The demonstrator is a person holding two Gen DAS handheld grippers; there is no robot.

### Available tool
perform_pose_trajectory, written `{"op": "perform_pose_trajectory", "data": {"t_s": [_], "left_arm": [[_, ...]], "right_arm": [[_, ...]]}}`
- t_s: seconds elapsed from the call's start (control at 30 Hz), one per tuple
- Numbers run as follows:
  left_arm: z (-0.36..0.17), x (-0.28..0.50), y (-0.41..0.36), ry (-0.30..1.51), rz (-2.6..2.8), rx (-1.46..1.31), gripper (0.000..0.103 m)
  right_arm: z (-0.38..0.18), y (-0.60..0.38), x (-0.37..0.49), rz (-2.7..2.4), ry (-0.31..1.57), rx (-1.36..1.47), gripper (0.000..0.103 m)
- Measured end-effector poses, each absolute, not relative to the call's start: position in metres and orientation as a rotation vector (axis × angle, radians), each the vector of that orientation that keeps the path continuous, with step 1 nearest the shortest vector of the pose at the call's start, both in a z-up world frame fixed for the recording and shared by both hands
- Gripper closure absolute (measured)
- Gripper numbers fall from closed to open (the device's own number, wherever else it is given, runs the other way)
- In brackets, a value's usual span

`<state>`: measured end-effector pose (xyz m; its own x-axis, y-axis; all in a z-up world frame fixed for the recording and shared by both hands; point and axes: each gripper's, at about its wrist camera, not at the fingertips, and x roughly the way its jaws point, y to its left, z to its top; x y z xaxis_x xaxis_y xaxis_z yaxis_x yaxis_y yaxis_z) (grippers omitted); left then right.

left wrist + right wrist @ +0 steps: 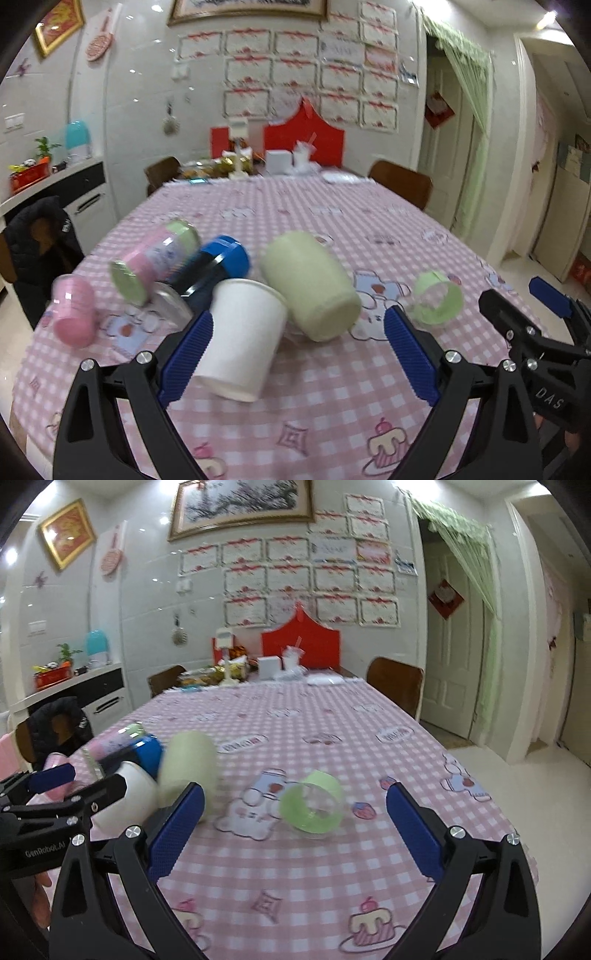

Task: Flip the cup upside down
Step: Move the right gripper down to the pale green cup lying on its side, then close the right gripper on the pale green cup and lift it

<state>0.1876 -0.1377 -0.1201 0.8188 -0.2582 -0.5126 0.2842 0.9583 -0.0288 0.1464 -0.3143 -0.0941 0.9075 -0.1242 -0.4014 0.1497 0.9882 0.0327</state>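
Note:
A white paper cup [242, 339] lies tilted on the pink checked tablecloth [332, 398], mouth toward the far side. It sits just inside my left gripper [299, 328], beside the left finger; the jaws stand wide open. A pale green cup [310, 284] lies on its side right behind it. A clear cup with a green band [437, 302] lies on its side to the right. In the right wrist view my right gripper [295, 805] is open and empty, with the clear green-banded cup [312, 805] between its fingertips, farther off. The white cup [129, 799] and pale green cup [188, 771] lie left.
A pink cup [74, 312], a pink-and-green bottle [155, 258] and a blue-lidded dark bottle [214, 269] lie at the left. Boxes and food [258, 158] crowd the table's far end. Chairs [400, 184] stand around it. The table's right edge [509, 812] drops to the floor.

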Motion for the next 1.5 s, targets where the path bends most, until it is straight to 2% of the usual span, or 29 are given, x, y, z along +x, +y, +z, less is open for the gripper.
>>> {"op": "perform_pose_trajectory", "data": {"t_s": [0.63,1.13,1.3,1.5], "left_arm": [[-0.132,0.26,-0.18,0.68,-0.253,0.012,0.011],[-0.154,0.302,-0.212,0.755,-0.167,0.144,0.011],[-0.157,0.301,-0.222,0.725,-0.164,0.188,0.011],[-0.165,0.302,-0.233,0.711,-0.158,0.282,0.025]], "right_arm": [[-0.102,-0.357,0.198,-0.137,0.47,0.098,0.008],[-0.111,-0.373,0.225,-0.087,0.51,0.151,0.008],[-0.115,-0.372,0.23,-0.076,0.534,0.164,0.008],[-0.116,-0.37,0.231,-0.06,0.548,0.171,0.008]]}}
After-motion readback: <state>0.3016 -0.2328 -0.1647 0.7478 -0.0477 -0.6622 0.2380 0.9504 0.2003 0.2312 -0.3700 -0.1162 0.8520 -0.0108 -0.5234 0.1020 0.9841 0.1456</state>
